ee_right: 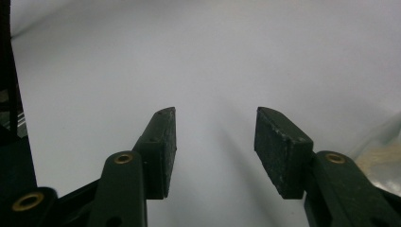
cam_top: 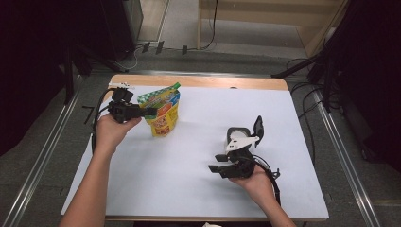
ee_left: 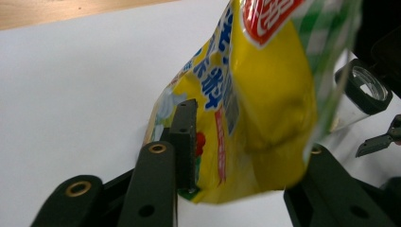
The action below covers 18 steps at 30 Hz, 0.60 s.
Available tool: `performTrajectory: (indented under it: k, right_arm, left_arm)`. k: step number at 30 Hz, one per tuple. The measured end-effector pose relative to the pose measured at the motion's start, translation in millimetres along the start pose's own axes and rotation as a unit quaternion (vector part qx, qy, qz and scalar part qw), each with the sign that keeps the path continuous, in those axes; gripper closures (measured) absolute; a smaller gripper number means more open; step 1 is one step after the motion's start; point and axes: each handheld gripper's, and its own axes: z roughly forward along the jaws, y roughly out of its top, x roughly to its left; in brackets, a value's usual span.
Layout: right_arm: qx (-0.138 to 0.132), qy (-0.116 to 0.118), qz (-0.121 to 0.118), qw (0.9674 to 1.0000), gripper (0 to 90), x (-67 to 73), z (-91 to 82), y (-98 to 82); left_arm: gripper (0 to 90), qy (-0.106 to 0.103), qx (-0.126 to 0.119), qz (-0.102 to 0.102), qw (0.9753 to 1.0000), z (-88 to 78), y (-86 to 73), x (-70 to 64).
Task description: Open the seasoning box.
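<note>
Nearest to us, our right claw (cam_top: pixel 218 169) rests low over the white counter (cam_top: pixel 198 161), its jaws apart with nothing but bare surface between them, as the right gripper view (ee_right: pixel 215 142) confirms. Just beyond it stands a small black-and-white device (cam_top: pixel 239 135), which we cannot identify more closely.

Farther off, on the left, our left claw (cam_top: pixel 152 111) meets the yellow snack pouch (cam_top: pixel 164 113) from the pouch's left side. In the left gripper view the pouch (ee_left: pixel 255 109) sits between the two jaws, one pad (ee_left: pixel 187 142) pressed flat against its printed face, so we read the claw as clamped on it. The pouch stands roughly upright, long axis vertical, its green top edge leaning away from the hand. Our left hand (cam_top: pixel 111 132) is plainly the nearer one; the right is well apart from it.
</note>
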Motion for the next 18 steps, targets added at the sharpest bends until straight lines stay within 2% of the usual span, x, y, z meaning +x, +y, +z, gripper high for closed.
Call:
performTrajectory:
  k: [4, 5, 6, 8, 11, 14, 18]
  right_arm:
    - [-0.002, 0.000, -0.012, 0.9999, 48.8, 0.9, -2.6, 8.7]
    - [-0.005, 0.000, -0.017, 0.9998, 48.8, 0.4, -0.9, 13.4]
    - [-0.005, 0.000, -0.017, 0.9998, 48.8, 0.4, -0.9, 13.4]
    - [-0.007, 0.002, -0.016, 0.9998, 48.8, -1.5, 5.9, 17.0]
    - [-0.011, 0.005, -0.017, 0.9998, 48.8, -1.6, 14.5, 15.8]
    - [-0.010, 0.013, -0.010, 0.9998, 49.4, -0.3, 20.9, 13.1]
    - [-0.009, 0.011, -0.019, 0.9997, 49.4, 1.8, 22.9, 13.0]
  left_arm:
    - [77.9, -0.003, 0.006, -0.003, 1.0000, 6.2, 6.5, -2.1]
    - [82.6, -0.003, 0.009, -0.005, 0.9999, 8.7, 7.0, -3.2]
    - [82.6, 0.003, 0.014, -0.003, 0.9999, 11.0, 6.7, -4.1]
    - [87.1, 0.012, 0.013, 0.001, 0.9998, 12.3, 5.5, -5.0]
    - [90.0, 0.013, 0.014, -0.002, 0.9998, 10.9, 5.9, -4.6]
    - [90.0, 0.002, 0.018, -0.018, 0.9997, 11.1, 6.1, -4.0]
    - [90.0, -0.009, 0.018, -0.043, 0.9989, 9.2, 7.9, -5.2]
